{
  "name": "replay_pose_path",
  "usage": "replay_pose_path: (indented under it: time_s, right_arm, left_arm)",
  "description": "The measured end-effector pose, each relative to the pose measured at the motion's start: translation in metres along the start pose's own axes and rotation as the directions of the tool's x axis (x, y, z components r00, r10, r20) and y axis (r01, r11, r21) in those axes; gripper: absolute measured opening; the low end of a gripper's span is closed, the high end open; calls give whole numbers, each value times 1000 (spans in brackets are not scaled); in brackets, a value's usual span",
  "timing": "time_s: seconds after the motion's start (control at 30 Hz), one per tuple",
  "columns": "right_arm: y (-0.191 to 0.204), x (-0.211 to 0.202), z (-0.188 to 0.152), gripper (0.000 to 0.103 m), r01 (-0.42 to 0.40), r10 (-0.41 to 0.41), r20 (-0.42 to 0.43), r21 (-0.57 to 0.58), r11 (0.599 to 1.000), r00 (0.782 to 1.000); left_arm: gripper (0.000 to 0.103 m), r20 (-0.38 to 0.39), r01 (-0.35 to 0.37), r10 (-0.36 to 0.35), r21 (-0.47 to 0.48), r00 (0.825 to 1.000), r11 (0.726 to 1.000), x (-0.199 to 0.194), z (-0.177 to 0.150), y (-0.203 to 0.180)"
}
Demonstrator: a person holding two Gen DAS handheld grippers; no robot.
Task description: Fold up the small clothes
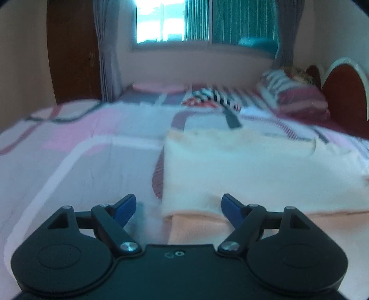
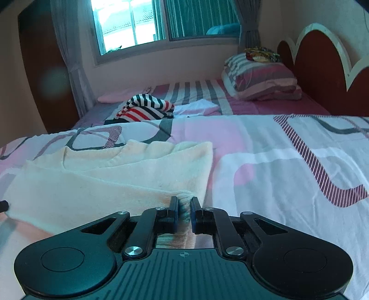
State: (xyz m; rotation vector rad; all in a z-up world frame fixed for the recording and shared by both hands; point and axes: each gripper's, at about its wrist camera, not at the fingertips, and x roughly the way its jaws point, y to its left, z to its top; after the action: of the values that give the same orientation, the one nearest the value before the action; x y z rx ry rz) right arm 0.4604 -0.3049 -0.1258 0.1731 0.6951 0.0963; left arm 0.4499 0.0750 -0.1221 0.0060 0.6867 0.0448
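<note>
Cloth (image 2: pixel 110 182) on patterned bedspread (image 2: pixel 276 166), bedroom.

towel (image 2: pixel 110 184): pale cream with peach patches
bedspread (image 2: pixel 276 166): white, pink and grey blocks, with maroon-and-white striped bands
striped garment (image 2: pixel 147 108): black-and-white and red-and-white stripes, toward the far edge of the bed
pillow (image 2: pixel 260 78): grey, white and maroon-pink stripes
headboard (image 2: pixel 322 69): dark red, white scalloped trim
curtains (image 2: pixel 200 20): teal
left hand-held gripper (image 1: pixel 178 207): black, blue pads
right hand-held gripper (image 2: pixel 184 207): black, blue pads
</note>
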Motion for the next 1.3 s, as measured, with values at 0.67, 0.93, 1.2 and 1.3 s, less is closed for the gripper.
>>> replay_pose_path:
  time_s: [0.67, 0.93, 1.2, 1.3]
  right_arm:
    - [-7, -17, -2, 0, -3, 3, 74, -6, 1000, 997]
    - [27, -9, -28, 0, -32, 29, -28, -118, 992, 999]
    - [9, -54, -34, 0, -30, 29, -15, -56, 998, 999]
    - [7, -75, -47, 0, -15, 13, -62, -36, 999, 998]
  left_arm:
    - [81, 138, -22, 4, 135, 990, 991, -32, -3, -21]
    - [82, -21, 91, -90, 53, 996, 994, -8, -2, -21]
    - [82, -66, 79, -74, 75, 995, 994, -45, -24, -2]
    - [82, -75, 74, -66, 110, 995, 991, -57, -35, -4]
